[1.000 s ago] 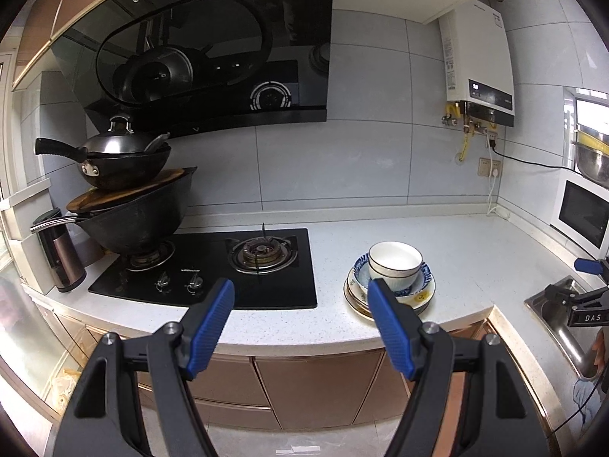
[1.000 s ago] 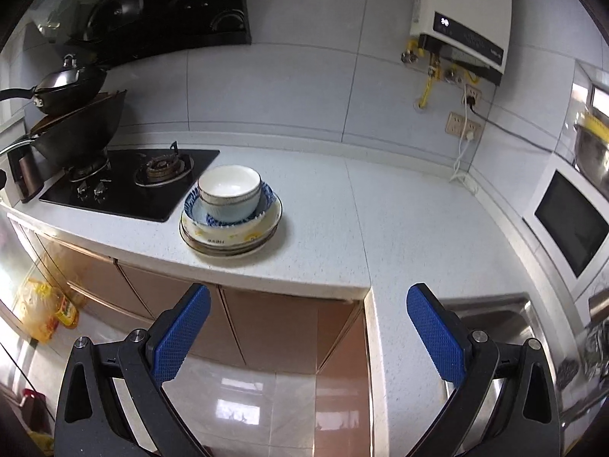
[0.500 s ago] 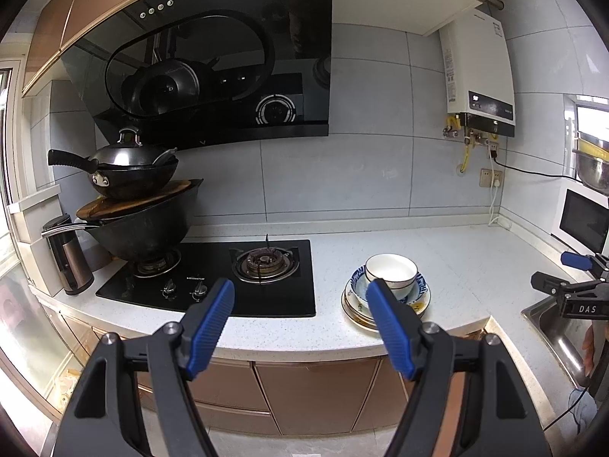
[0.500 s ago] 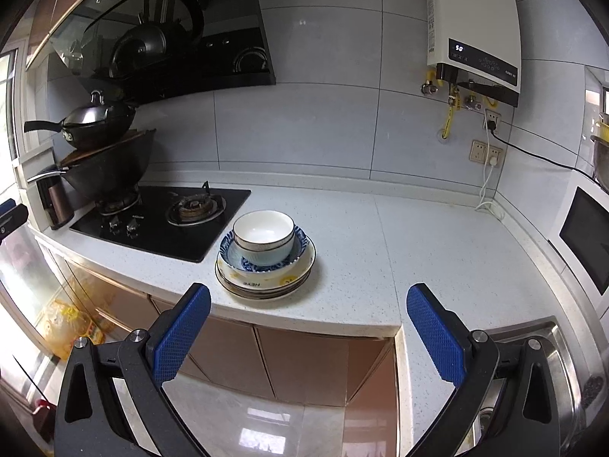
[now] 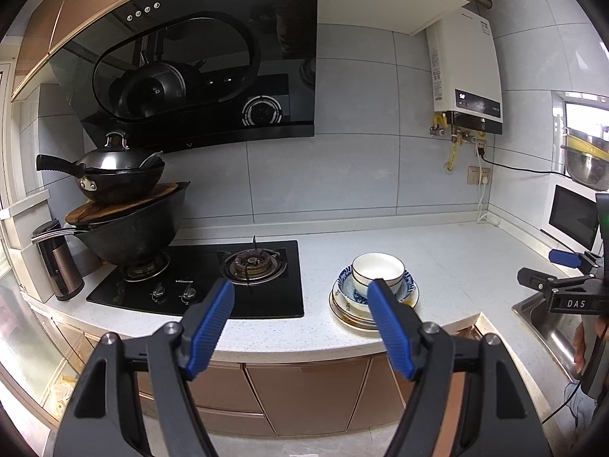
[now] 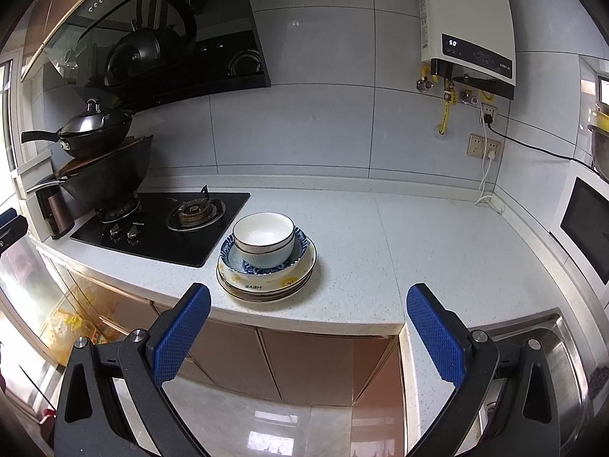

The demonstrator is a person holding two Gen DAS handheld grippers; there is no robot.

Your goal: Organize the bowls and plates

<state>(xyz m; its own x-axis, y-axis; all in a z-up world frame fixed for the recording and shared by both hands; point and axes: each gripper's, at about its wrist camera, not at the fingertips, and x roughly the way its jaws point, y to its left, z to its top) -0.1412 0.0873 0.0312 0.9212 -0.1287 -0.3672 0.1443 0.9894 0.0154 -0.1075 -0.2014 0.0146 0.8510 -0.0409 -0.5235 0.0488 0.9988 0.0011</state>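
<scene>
A white bowl (image 5: 377, 271) (image 6: 263, 237) sits in a blue-patterned bowl (image 6: 300, 245) on top of a stack of cream plates (image 5: 352, 314) (image 6: 266, 285), near the front edge of the white counter (image 6: 380, 243), just right of the hob. My left gripper (image 5: 300, 304) is open and empty, held off the counter's front edge, left of the stack. My right gripper (image 6: 308, 316) is open and empty too, in front of the counter edge with the stack ahead and slightly left. The right gripper's body (image 5: 563, 293) shows at the right edge of the left wrist view.
A black gas hob (image 5: 213, 282) (image 6: 167, 224) carries stacked woks (image 5: 121, 205) (image 6: 99, 160) on its left burner. A steel sink (image 6: 552, 346) (image 5: 540, 320) lies at the right. A water heater (image 6: 464, 19) hangs on the tiled wall, with a microwave (image 6: 586, 224) at far right and brown cabinets below.
Both views have tilted upward a little, so the dish stack sits lower in frame and looks slightly farther. Both grippers keep the same opening, and the dishes have not moved.
</scene>
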